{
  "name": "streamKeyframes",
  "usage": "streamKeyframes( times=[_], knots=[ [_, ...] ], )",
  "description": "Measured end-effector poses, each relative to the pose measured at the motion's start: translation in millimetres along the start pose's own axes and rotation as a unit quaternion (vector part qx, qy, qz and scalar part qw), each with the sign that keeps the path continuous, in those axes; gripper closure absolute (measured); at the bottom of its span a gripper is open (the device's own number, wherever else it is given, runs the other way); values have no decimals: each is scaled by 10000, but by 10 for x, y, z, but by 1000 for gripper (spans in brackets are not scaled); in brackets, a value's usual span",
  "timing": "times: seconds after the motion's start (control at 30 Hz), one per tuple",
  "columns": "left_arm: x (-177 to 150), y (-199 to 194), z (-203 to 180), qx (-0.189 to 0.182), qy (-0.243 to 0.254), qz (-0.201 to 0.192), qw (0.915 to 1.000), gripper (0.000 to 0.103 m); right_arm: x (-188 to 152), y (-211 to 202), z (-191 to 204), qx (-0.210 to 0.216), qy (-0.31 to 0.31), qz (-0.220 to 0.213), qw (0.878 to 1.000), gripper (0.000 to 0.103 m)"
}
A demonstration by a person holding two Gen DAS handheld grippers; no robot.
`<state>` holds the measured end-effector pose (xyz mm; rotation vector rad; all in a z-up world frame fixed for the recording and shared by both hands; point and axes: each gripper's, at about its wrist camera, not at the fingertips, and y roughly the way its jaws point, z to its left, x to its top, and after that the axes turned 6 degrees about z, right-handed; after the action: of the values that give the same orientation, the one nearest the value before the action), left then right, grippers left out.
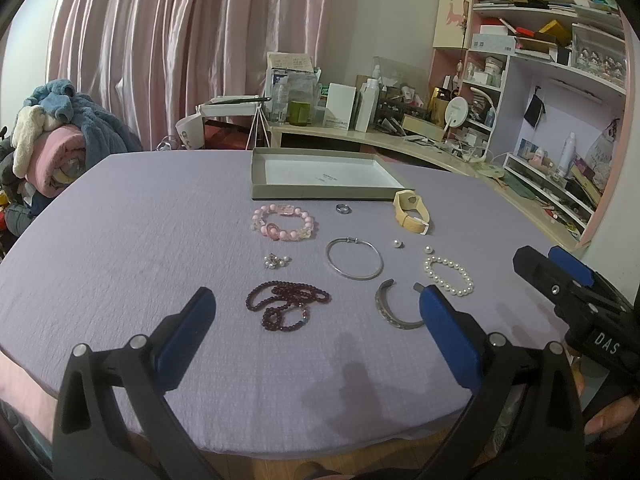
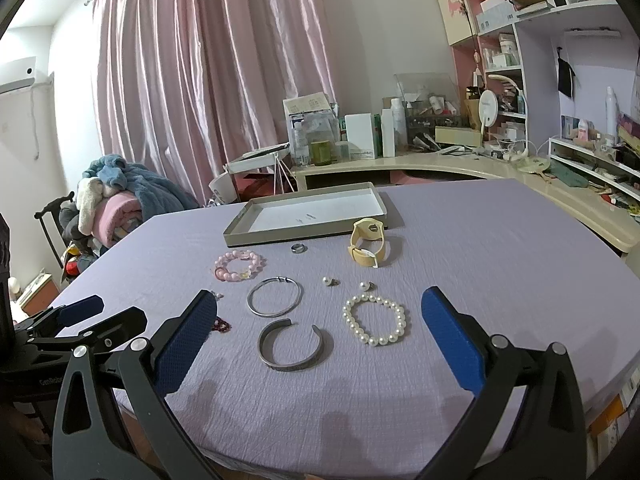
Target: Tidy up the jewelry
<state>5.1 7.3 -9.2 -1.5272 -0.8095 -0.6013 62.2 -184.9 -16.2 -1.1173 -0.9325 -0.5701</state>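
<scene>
Jewelry lies on the purple cloth before a shallow grey box tray (image 1: 320, 192) (image 2: 256, 236). There is a pink bead bracelet (image 1: 285, 222) (image 2: 239, 265), a dark red bead string (image 1: 286, 304), a thin silver bangle (image 1: 354, 263) (image 2: 275, 296), an open silver cuff (image 1: 390, 310) (image 2: 290, 348), a pearl bracelet (image 1: 448, 276) (image 2: 375, 320), a cream watch (image 1: 412, 212) (image 2: 368, 242), a small ring (image 1: 343, 208) (image 2: 298, 248) and pearl earrings (image 1: 398, 243) (image 2: 330, 281). My left gripper (image 1: 316, 300) is open above the near table edge, empty. My right gripper (image 2: 320, 304) is open and empty.
A cluttered desk (image 2: 440, 160) and shelves (image 1: 560, 80) stand behind and to the right. A chair piled with blankets (image 1: 60, 136) is at the left. Pink curtains hang behind. A small cluster of pearl studs (image 1: 276, 261) lies left of the bangle.
</scene>
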Motion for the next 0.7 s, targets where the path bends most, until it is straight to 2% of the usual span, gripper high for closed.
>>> streamKeyframes(
  times=[0.43, 0.6, 0.7],
  knots=[
    [-65, 50, 43, 21, -10, 96, 10000, 2, -16, 108, -108, -41, 89, 98, 9999, 1],
    [-11, 115, 93, 188, -165, 308, 9992, 2, 12, 194, -173, -149, 257, 331, 9990, 1],
    [13, 147, 147, 256, -302, 455, 9982, 2, 25, 288, -255, -231, 468, 616, 9967, 1]
  ],
)
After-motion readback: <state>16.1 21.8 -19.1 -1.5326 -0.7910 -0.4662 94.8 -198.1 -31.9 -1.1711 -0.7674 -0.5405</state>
